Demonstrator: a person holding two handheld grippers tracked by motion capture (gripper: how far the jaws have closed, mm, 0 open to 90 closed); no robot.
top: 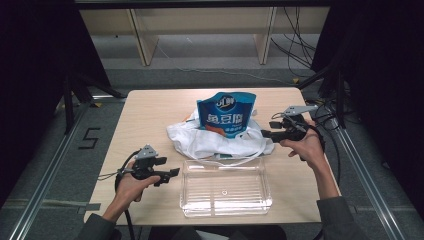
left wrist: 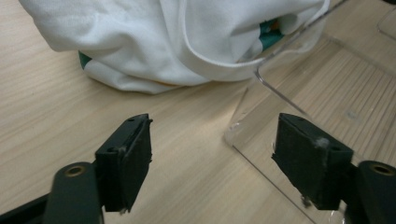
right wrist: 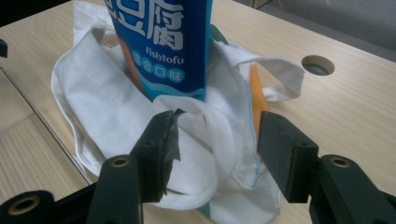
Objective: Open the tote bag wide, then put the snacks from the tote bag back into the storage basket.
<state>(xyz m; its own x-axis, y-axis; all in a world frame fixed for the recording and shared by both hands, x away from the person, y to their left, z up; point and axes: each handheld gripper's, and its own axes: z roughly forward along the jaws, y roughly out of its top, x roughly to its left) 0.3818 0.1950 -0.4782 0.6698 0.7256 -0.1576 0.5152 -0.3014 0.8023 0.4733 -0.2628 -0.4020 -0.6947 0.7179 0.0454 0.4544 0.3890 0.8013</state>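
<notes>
Wooden table (top: 145, 107): left gripper (top: 172, 173) level beside clear tray (top: 225, 189), gaping; right gripper (top: 264, 134) wide at white bag (top: 220, 140).

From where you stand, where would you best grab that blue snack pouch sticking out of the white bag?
Probably the blue snack pouch by its flat upper half, coming from above: it stands upright, clear of the white bag slumped around its base.

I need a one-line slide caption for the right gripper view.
Open right gripper at the white cloth bag, in which the blue fish tofu pouch stands.
</notes>
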